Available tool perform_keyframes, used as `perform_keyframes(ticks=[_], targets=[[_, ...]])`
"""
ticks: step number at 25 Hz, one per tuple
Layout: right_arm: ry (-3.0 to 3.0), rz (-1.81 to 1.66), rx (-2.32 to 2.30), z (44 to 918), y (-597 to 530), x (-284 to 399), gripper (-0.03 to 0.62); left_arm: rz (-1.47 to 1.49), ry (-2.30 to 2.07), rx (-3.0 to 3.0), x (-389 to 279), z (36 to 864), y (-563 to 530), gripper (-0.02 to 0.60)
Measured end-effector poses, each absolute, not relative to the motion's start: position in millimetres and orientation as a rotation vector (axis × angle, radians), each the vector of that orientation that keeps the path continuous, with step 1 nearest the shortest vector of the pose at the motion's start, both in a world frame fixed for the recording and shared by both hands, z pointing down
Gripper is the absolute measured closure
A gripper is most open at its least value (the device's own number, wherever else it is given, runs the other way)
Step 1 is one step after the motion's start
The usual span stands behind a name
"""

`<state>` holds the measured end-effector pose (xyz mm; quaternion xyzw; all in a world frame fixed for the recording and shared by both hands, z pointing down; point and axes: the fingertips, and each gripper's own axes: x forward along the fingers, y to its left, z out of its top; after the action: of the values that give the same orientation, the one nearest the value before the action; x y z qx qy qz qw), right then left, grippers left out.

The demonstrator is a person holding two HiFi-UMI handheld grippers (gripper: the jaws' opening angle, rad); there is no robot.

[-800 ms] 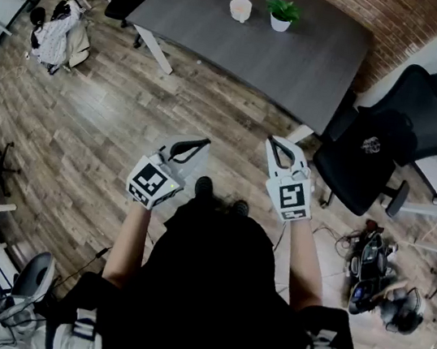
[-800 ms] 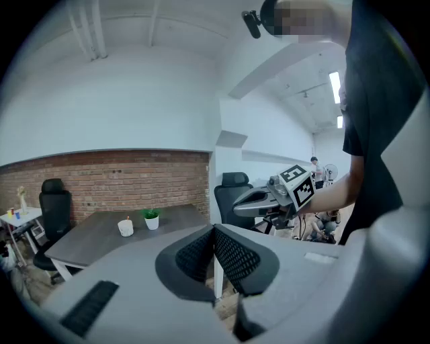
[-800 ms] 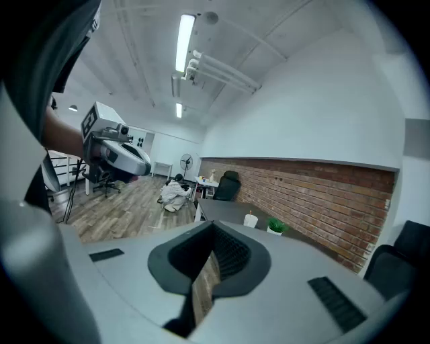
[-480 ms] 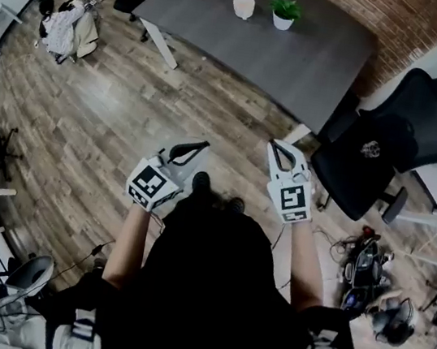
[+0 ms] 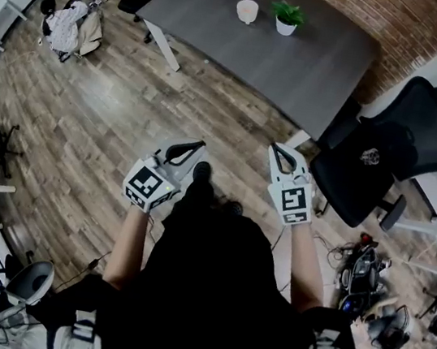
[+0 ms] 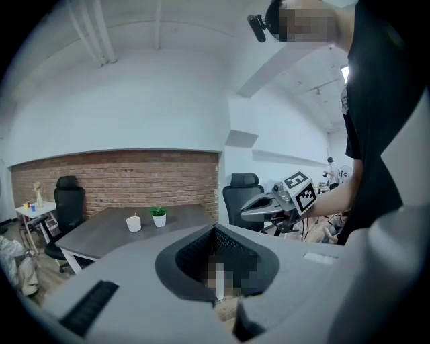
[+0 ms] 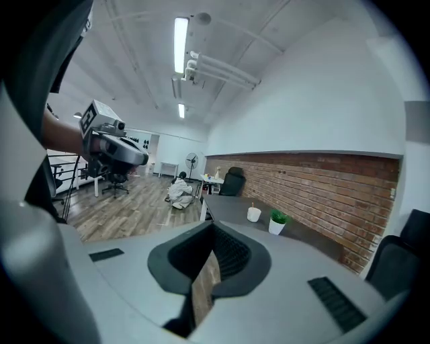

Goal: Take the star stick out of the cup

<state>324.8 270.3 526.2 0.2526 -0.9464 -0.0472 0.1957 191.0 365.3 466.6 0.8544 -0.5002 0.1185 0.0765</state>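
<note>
while both hand-held grippers (image 5: 202,145) (image 5: 275,147) are pressed together, a cup (image 5: 247,11) sits on the grey table (image 5: 302,64).

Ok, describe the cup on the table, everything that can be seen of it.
The cup is small, plain and pale cream-white; its material can't be told from this far away. It stands upright on the dark grey table, toward the far side, beside a small potted plant in a white pot but not touching it. A thin stick rises from its mouth, and its top is too small to make out. Nothing else touches the cup.
</note>
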Motion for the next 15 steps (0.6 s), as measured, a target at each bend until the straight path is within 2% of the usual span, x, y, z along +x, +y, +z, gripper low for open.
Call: perform_keyframes(ticks=[15], targets=[[-2.576, -0.109, 0.795, 536, 225, 247, 0.595, 0.297, -1.398, 2.596, 105, 472, 295, 0.58]])
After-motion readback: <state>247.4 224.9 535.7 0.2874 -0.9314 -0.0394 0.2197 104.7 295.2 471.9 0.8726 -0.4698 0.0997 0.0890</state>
